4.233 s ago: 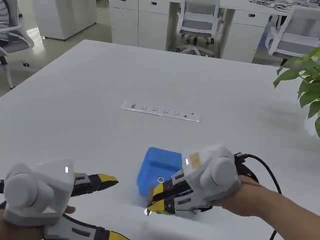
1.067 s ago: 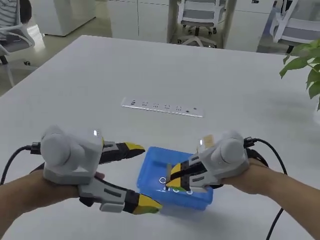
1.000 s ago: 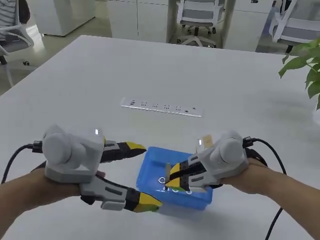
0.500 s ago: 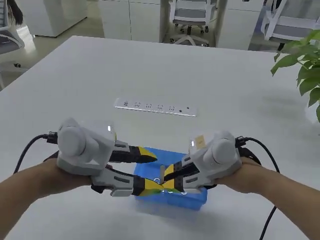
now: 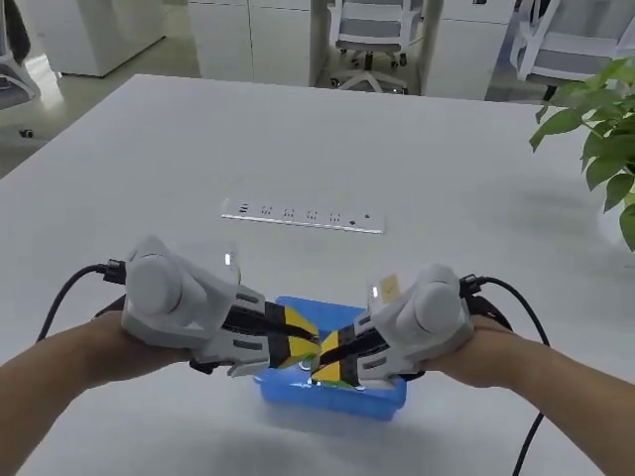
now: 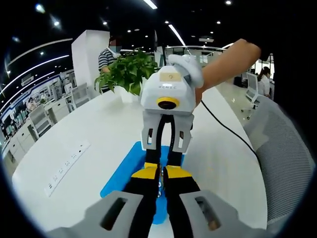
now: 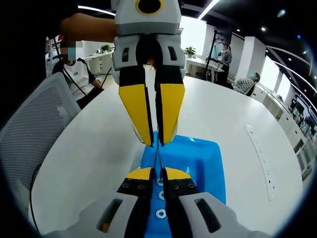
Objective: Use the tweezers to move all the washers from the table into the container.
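Observation:
The blue container (image 5: 332, 389) sits at the table's near edge, and both grippers meet tip to tip above it. My right gripper (image 7: 158, 174) is shut on the thin metal tweezers (image 7: 157, 154), which stick up from its jaws. The left gripper (image 7: 157, 141) comes in from the top of the right gripper view, its yellow fingers (image 7: 136, 109) pinched on the tweezers' far end. In the left gripper view, the left gripper (image 6: 162, 173) faces the right gripper (image 6: 167, 148) over the container (image 6: 124, 171). Washers (image 7: 162, 195) lie inside the container (image 7: 203, 158). In the head view, the left gripper (image 5: 303, 342) touches the right gripper (image 5: 332, 365).
A white power strip (image 5: 301, 215) lies on the table (image 5: 417, 178) beyond the container. A green plant (image 5: 595, 139) stands at the right edge. Office chairs (image 5: 367, 30) stand past the far edge. A grey mesh chair (image 7: 34, 144) is beside the table.
The left gripper has swung right from beside the container to meet the right gripper above it, and its open jaws have closed on the tweezers. The right gripper stayed over the container.

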A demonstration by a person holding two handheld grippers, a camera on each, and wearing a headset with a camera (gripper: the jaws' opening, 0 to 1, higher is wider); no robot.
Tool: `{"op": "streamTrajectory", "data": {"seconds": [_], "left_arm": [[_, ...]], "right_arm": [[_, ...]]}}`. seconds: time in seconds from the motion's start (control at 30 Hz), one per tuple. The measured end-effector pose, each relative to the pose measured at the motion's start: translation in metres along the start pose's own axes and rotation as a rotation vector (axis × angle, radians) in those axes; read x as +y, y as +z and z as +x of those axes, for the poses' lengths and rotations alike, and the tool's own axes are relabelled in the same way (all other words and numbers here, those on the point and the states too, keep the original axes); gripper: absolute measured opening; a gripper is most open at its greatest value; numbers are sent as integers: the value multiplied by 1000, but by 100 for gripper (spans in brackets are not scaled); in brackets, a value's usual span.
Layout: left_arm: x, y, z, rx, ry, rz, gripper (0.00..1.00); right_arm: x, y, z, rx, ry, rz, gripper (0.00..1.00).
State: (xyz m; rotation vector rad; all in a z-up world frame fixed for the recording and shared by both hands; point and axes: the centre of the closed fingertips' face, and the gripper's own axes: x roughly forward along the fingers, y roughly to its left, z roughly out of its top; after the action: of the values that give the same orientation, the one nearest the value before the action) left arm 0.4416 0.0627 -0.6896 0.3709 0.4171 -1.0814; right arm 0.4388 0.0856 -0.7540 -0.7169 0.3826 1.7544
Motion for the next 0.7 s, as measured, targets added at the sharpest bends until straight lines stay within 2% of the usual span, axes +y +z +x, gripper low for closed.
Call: {"op": "streamTrajectory", "data": {"seconds": [0.27, 0.4, 0.7], "left_arm": [[-1, 2, 1, 3, -1, 14, 6], [0, 2, 1, 2, -7, 21, 6], [4, 8, -3, -18, -1, 16, 6]], "right_arm": [[0, 1, 1, -1, -3, 1, 12], [-1, -3, 1, 19, -10, -12, 13], [0, -2, -1, 16, -16, -10, 13]]}}
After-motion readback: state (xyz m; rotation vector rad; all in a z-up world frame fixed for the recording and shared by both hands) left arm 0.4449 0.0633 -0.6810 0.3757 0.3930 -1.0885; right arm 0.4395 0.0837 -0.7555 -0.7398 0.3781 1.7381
